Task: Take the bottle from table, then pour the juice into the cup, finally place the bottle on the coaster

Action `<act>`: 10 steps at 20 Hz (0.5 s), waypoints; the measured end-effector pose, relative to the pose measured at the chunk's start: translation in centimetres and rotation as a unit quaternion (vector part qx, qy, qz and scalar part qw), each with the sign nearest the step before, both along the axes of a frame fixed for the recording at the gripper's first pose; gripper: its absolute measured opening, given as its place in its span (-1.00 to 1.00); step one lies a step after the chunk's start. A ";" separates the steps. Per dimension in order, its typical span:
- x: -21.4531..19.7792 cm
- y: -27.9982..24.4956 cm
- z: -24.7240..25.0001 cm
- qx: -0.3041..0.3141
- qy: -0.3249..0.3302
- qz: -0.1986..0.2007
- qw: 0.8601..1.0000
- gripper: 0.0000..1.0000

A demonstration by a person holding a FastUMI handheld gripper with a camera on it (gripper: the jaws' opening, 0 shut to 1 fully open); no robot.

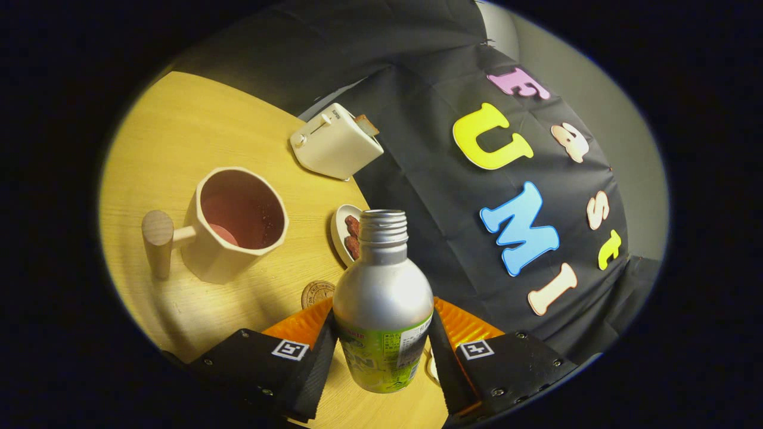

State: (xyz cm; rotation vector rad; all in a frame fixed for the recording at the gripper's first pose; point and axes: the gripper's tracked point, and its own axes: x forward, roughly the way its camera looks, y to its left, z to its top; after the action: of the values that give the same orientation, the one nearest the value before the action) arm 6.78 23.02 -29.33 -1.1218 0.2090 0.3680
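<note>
Uncapped bottle [382,298] w/ green label, text illegible, pinched in gripper [381,351].

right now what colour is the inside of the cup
Dark reddish pink inside the cup, cream outside; clearest in the gripper view, beyond the tongs shut on the bottle.

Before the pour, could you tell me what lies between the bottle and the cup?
In the gripper view, only bare table lies between the bottle, clamped by the gripper, and the cup.
</note>
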 end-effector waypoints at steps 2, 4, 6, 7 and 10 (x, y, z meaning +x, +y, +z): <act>-0.1 0.3 0.0 -0.027 -0.008 0.007 1.000 0.54; -0.1 0.5 -0.3 -0.050 -0.008 0.014 0.999 0.54; 0.1 0.5 -0.8 -0.071 -0.002 0.022 0.997 0.54; 0.0 0.4 -0.7 -0.080 -0.002 0.024 0.997 0.52; 0.2 0.9 -0.6 -0.101 -0.008 0.040 0.994 0.52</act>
State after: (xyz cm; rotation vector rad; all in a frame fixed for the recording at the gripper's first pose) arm 7.02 23.88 -29.88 -1.3350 0.1897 0.4164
